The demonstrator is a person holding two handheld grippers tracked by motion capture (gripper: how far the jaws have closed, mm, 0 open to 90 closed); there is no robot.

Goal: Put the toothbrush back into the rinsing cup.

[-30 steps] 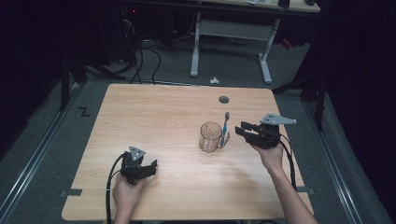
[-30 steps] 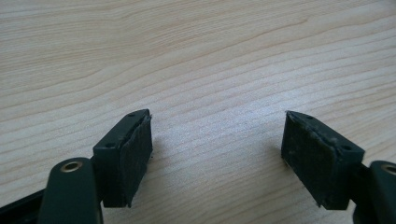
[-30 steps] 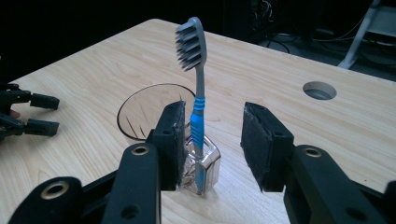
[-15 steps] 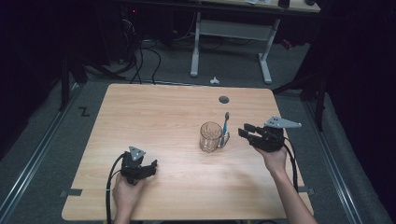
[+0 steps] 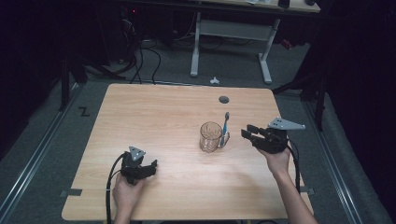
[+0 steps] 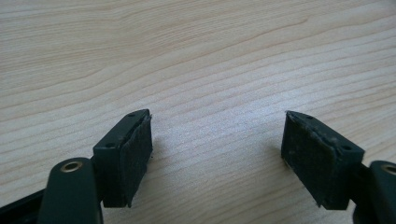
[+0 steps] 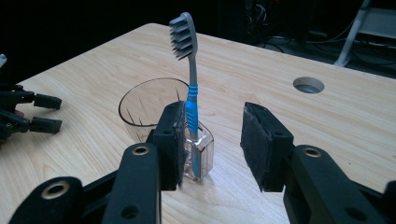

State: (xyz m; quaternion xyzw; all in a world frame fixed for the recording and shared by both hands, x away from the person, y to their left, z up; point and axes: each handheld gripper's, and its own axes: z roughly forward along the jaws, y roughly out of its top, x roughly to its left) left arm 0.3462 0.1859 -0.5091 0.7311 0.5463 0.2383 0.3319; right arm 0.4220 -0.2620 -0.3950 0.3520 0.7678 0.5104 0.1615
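Dark floor surrounds a wooden table [image 5: 154,116] where a toothbrush [image 7: 189,79] stands upright in the handle of a cup [image 5: 210,136] toward the right edge, the half-open, empty right gripper [image 5: 249,133] beside it, seemingly lined up to grasp, the left gripper [image 5: 150,167] open, empty, resting near the front edge.

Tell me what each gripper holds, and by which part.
Nothing: left gripper open over bare table; right gripper open, short of the blue-grey toothbrush.
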